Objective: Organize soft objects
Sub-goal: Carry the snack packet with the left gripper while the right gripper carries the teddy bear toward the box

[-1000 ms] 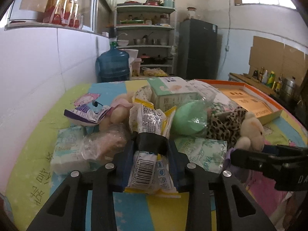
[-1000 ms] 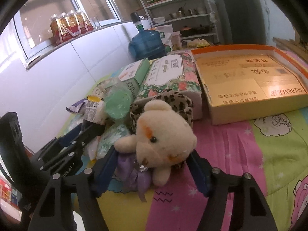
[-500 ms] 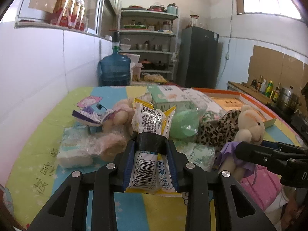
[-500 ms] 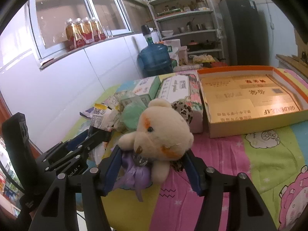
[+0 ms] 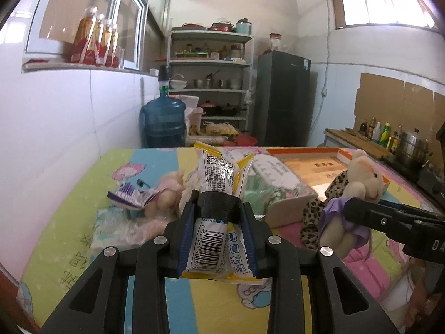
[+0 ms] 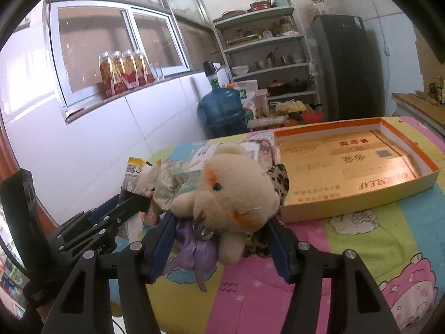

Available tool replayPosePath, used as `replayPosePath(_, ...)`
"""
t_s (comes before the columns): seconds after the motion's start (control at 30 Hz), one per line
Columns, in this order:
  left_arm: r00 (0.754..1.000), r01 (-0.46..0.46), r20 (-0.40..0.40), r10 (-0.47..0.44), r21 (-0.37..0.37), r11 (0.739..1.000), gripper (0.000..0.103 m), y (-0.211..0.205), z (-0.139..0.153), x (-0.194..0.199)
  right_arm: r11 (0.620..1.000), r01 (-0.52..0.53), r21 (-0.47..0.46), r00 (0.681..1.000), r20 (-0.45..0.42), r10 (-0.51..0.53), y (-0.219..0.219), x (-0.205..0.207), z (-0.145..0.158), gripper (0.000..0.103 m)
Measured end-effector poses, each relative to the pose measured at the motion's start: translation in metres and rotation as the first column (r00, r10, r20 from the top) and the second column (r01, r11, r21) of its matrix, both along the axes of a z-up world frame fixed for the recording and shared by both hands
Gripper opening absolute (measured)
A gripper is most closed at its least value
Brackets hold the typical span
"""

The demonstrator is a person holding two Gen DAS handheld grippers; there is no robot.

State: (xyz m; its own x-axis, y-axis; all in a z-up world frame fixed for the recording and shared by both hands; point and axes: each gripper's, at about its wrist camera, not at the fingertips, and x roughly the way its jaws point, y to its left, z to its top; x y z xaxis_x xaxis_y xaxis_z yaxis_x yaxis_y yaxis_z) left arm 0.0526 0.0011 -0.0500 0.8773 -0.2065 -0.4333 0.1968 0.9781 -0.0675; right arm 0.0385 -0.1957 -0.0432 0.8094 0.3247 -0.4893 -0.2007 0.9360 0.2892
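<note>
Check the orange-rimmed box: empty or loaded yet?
Empty. The orange-rimmed box shows only its printed floor in the right wrist view; the plush bear sits outside it, clamped in the right gripper.

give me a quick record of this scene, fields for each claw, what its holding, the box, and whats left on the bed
left claw: shut on a yellow and white snack packet, barcode end toward the camera
right claw: shut on a cream plush bear with a purple skirt
orange-rimmed box: open, lying flat on the bedsheet; nothing loose seen inside
left on the bed: floral tissue pack, pink plush toy, purple wrapper, clear-wrapped soft packs
background: blue water jug, shelf unit, dark fridge
</note>
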Motion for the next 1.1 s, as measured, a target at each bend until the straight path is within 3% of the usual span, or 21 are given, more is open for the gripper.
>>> replayPosePath(0.57, 0.993, 0.111, 0.037, -0.112, 0.005, 0.994, 0.033, -0.082, 0.032, 0.018, 0.990, 0.138, 0.027, 0.988, 0.068, -0.140, -0.088, 0.002, 0.016, 0.062)
replayPosePath(1.1, 0.980, 0.200, -0.009, -0.200, 0.010, 0.980, 0.033, -0.183, 0.036, 0.063, 0.968, 0.246, 0.052, 0.963, 0.101, -0.250, -0.191, 0.034, 0.017, 0.062)
